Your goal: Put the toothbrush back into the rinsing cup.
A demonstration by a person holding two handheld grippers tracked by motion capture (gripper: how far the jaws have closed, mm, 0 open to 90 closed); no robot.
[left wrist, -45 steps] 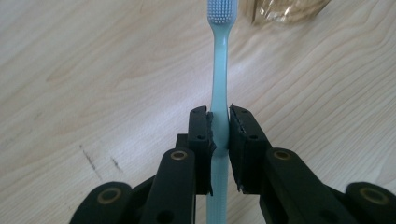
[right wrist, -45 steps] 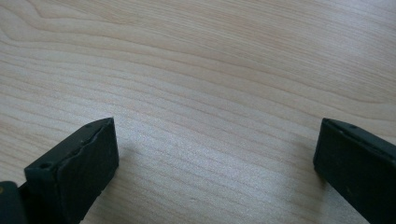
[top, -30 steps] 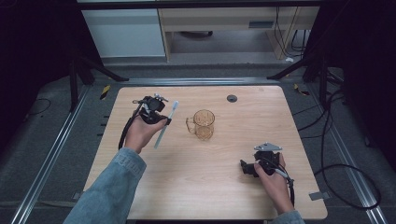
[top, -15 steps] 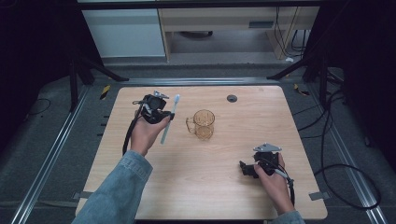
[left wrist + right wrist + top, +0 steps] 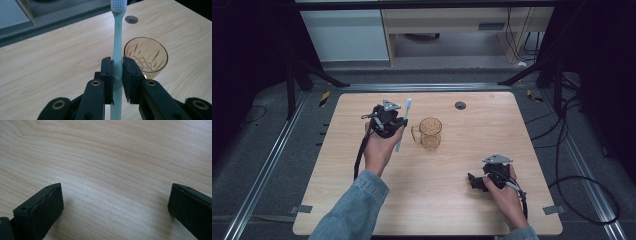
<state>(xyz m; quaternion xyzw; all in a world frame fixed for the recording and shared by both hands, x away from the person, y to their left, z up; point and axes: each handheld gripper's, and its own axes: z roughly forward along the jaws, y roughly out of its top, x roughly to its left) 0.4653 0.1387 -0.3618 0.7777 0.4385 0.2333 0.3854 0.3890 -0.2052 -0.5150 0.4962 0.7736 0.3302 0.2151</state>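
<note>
While the right gripper rests low on the near right part of the wooden tabletop, its fingers stand spread wide apart with bare wood grain between them and nothing in their grasp. Farther in and to the left, a hand in a denim sleeve carries the left gripper above the tabletop. Its fingers are clenched on the handle of a pale mint-green toothbrush, pressing it from both sides about midway along its length. In the left gripper view the toothbrush stands straight up between the fingers, its white bristled head at the top; from above, the head points toward the far edge. Just beside the toothbrush, to its right, an amber cut-glass mug stands upright on the tabletop, its handle turned toward the left gripper. Beyond the mug, near the far edge, lies a round dark hole in the tabletop.
</note>
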